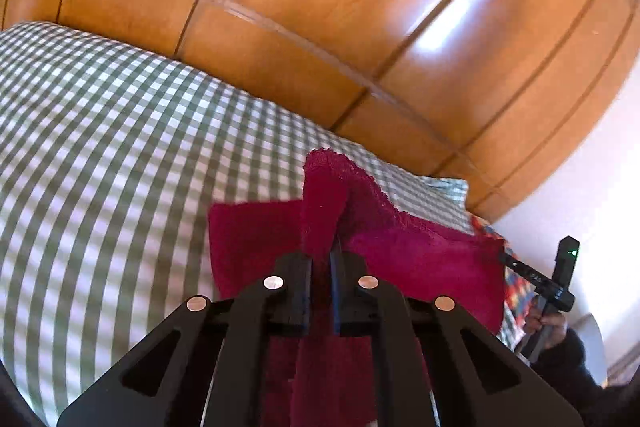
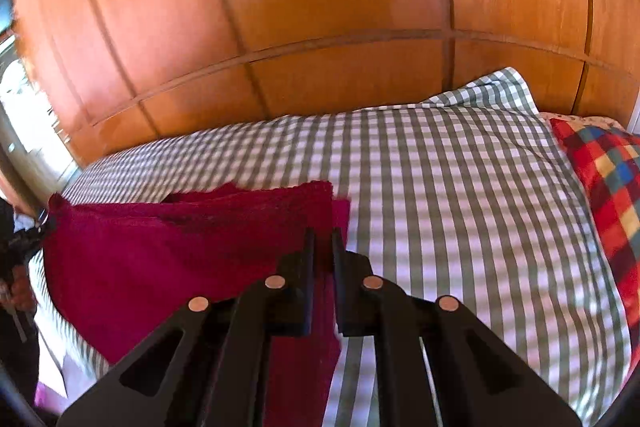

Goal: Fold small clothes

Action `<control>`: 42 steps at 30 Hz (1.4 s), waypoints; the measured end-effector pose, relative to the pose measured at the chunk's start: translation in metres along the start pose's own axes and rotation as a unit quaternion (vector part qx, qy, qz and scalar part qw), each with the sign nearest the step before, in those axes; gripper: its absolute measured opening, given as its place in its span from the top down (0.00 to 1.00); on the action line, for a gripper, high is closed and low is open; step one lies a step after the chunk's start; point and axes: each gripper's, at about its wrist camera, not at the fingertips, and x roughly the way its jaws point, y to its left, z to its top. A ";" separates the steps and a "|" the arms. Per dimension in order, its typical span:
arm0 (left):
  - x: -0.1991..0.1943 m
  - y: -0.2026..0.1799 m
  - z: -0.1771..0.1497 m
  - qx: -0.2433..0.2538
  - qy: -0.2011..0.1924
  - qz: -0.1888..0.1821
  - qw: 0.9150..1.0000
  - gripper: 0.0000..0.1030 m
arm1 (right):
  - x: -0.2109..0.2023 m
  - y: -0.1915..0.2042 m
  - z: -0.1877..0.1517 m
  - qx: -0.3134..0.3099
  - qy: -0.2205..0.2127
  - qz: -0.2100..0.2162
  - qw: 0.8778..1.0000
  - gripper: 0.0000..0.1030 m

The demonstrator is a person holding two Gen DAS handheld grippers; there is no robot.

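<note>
A dark red knitted garment (image 1: 420,247) is held up over a bed with a green-and-white checked cover (image 1: 100,147). My left gripper (image 1: 322,251) is shut on one corner of the garment, which bunches up above the fingers. My right gripper (image 2: 323,239) is shut on the opposite corner of the same garment (image 2: 160,259). The cloth hangs stretched between the two grippers, its lower part draping under them. The right gripper also shows in the left wrist view (image 1: 504,259), at the garment's far edge.
A wooden panelled wardrobe (image 2: 320,27) stands behind the bed. A multicoloured checked pillow (image 2: 604,179) lies at the right of the bed. A white wall (image 1: 580,187) is at the right in the left wrist view.
</note>
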 end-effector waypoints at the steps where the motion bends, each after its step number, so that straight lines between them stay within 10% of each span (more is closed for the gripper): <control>1: 0.013 0.003 0.007 -0.003 0.006 0.012 1.000 0.94 | 0.013 -0.002 0.007 0.005 0.006 -0.003 1.000 0.93; 13: 0.117 0.050 0.026 -0.041 0.096 0.103 0.989 0.93 | 0.117 -0.014 0.004 0.032 0.082 -0.041 0.995 0.85; 16: 0.101 0.055 0.024 -0.053 0.088 0.087 0.991 0.88 | 0.096 -0.020 -0.004 0.053 0.059 -0.020 0.997 0.45; 24: 0.003 0.019 -0.047 0.052 0.089 0.045 0.994 0.88 | 0.021 -0.012 -0.063 0.055 0.053 0.048 0.996 0.44; 27: -0.017 0.012 -0.086 0.069 0.106 0.039 0.991 0.61 | 0.005 -0.013 -0.090 0.067 0.067 0.068 0.993 0.44; 36: -0.011 0.022 -0.114 0.061 0.095 0.018 0.993 0.58 | -0.003 -0.015 -0.135 0.101 0.096 0.072 0.988 0.46; 42: -0.012 0.020 -0.108 0.062 0.096 -0.014 0.993 0.94 | 0.001 0.000 -0.130 0.079 0.104 0.065 0.989 0.92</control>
